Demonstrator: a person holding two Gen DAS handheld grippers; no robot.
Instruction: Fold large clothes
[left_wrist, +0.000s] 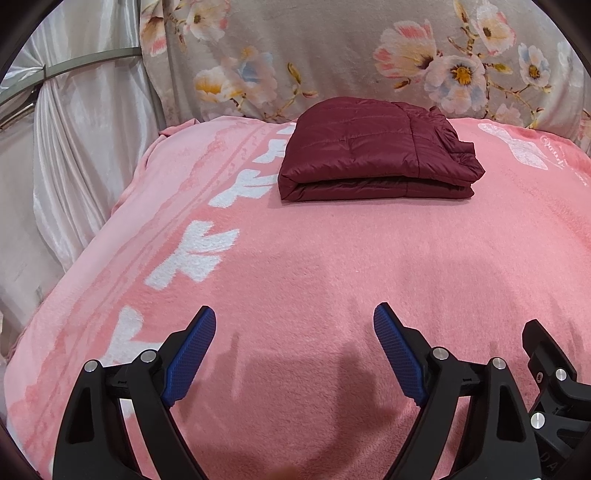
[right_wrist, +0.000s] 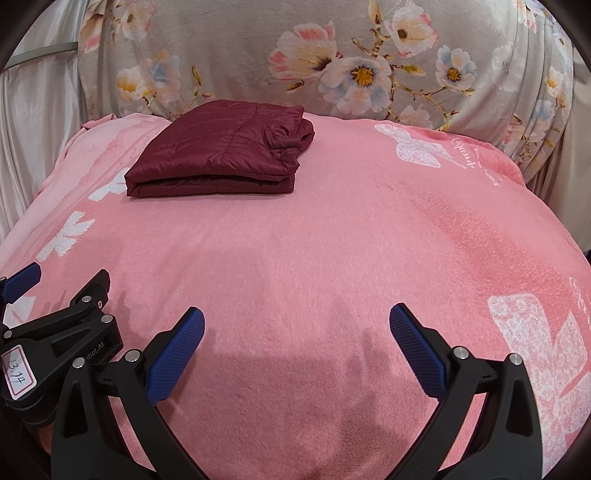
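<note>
A dark red quilted jacket (left_wrist: 373, 155) lies folded into a neat rectangular stack at the far side of the pink blanket (left_wrist: 314, 266); the right wrist view has the jacket (right_wrist: 221, 155) at upper left. My left gripper (left_wrist: 294, 317) hovers over the near part of the blanket, well short of the jacket, open with nothing between its blue pads (left_wrist: 192, 358). My right gripper (right_wrist: 296, 317) is beside it to the right, also open and empty, with blue pads (right_wrist: 417, 350) spread wide. Each gripper's black frame shows at the edge of the other's view.
A grey floral blanket (left_wrist: 332, 55) rises as a backdrop behind the jacket. White satin curtain (left_wrist: 74, 147) hangs at the left, past the blanket's edge. White patterns (right_wrist: 535, 343) mark the pink blanket (right_wrist: 332, 240).
</note>
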